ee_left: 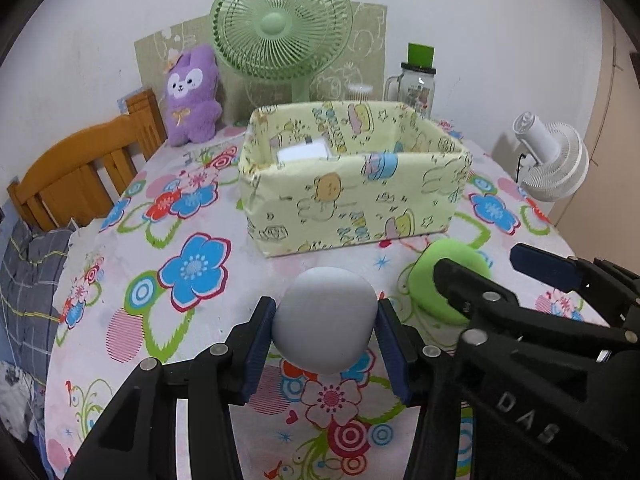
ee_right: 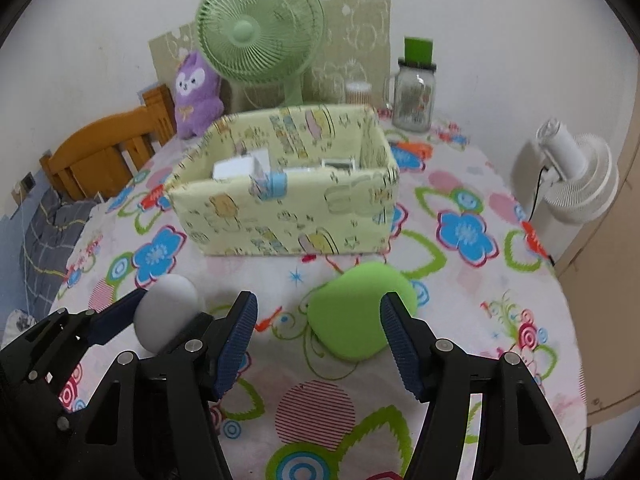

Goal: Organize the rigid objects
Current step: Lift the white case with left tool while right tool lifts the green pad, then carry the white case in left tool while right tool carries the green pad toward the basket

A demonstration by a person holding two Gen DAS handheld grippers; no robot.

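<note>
Table (ee_right: 500, 320): covered with a flowered cloth, wooden chair (ee_left: 80, 168) at its far left edge.

Green fan (ee_left: 280, 20): stood at the back against the wall, a purple plush toy (ee_left: 192, 96) to its left and a glass jar (ee_right: 414, 96) to its right.

White fan (ee_right: 576, 176): stood at the table's right edge.

Yellow box (ee_right: 288, 208): open-topped, at mid-table, white items inside.

Green pad (ee_right: 356, 312): lay flat on the cloth in front of the box. Right hand-held gripper (ee_right: 318, 336) stood open around it, the right pad touching its edge, the left pad apart from it.

Grey egg (ee_left: 324, 320): clamped between the pads of the left hand-held gripper (ee_left: 326, 344), just left of the green pad, near the cloth.
</note>
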